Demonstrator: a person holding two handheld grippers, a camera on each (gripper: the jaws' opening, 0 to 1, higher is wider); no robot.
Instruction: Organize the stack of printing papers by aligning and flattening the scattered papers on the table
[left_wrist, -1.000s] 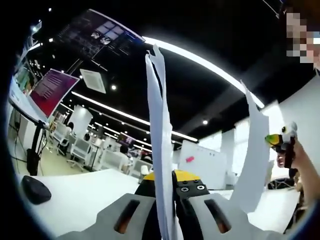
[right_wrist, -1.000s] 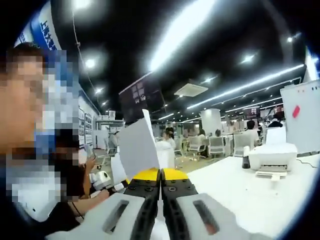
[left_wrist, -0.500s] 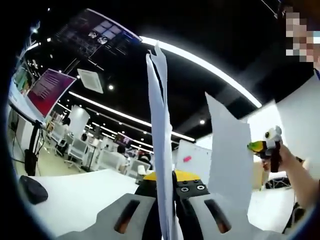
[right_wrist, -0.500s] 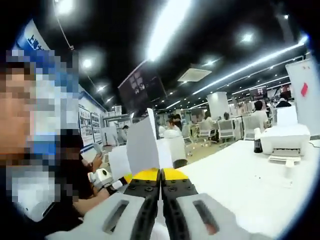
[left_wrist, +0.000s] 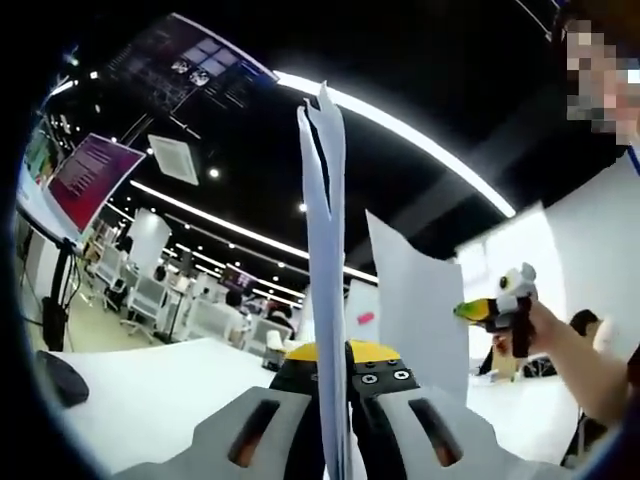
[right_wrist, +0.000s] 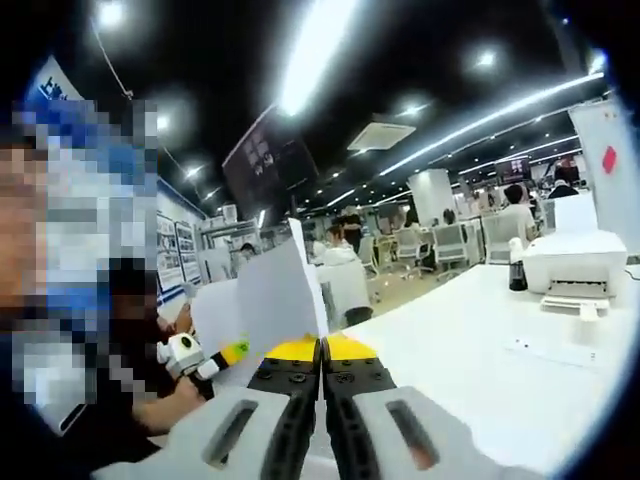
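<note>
White papers (left_wrist: 325, 290) stand pale against a black ceiling (left_wrist: 430, 90) striped with bright white light strips (left_wrist: 400, 130), and the left hand-held gripper (left_wrist: 335, 375) shows grey jaws with orange slots, black inner faces and a yellow tip. Over in the right gripper view it's the same grey, black and yellow on the right hand-held gripper (right_wrist: 321, 365), with a white sheet (right_wrist: 275, 295) above it. The counter (right_wrist: 480, 370) is plain white, a white printer (right_wrist: 575, 265) sits on it, a black mouse (left_wrist: 62, 378) lies on white, and a magenta screen (left_wrist: 85, 180) glows at the side.

Open-plan office: desks (right_wrist: 430, 250), printer (right_wrist: 575, 265)
</note>
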